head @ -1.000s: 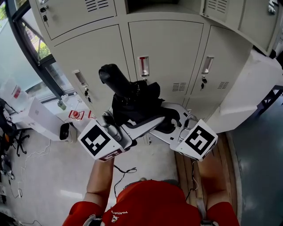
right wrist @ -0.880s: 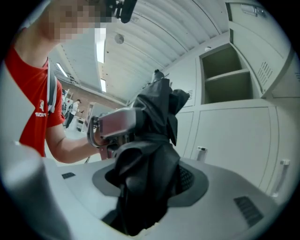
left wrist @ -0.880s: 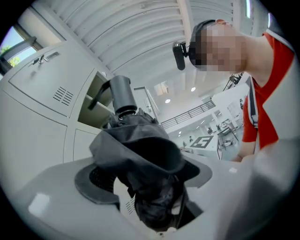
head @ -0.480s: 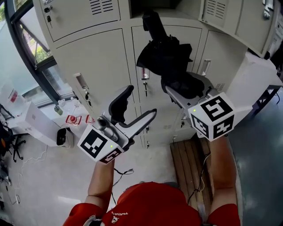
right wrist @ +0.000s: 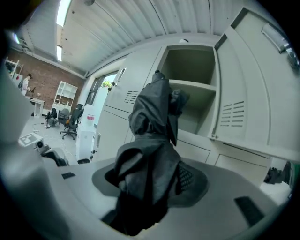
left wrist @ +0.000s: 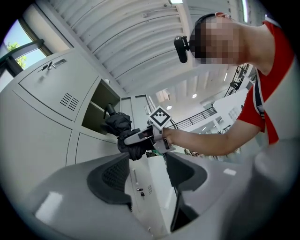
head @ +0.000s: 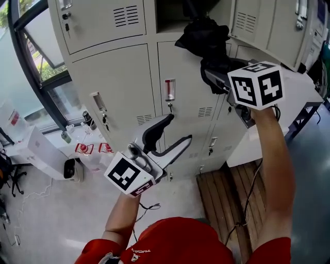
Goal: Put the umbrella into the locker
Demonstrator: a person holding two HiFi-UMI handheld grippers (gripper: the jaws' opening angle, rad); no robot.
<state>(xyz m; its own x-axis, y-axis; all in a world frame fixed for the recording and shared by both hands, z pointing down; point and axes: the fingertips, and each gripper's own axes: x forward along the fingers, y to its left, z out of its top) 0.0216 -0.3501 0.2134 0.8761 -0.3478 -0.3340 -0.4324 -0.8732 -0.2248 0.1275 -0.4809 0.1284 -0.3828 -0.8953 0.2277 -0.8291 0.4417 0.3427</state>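
The folded black umbrella is raised in front of the open locker compartment, its handle end pointing into the opening. My right gripper is shut on its bunched fabric; the right gripper view shows the umbrella pinched between the pads, with the compartment just beyond. My left gripper hangs lower, in front of the closed middle lockers. It is open with nothing between its fingers, and its jaws have just been closing a little. From the left gripper view, the umbrella appears far ahead.
The compartment's door stands swung open to the right. Closed grey lockers fill the wall. A wooden bench lies on the floor at lower right, white boxes and a window frame at left.
The right gripper has carried the umbrella up and rightward from beside the left gripper to the open compartment's mouth. The left gripper stayed low and its jaws narrowed slightly.
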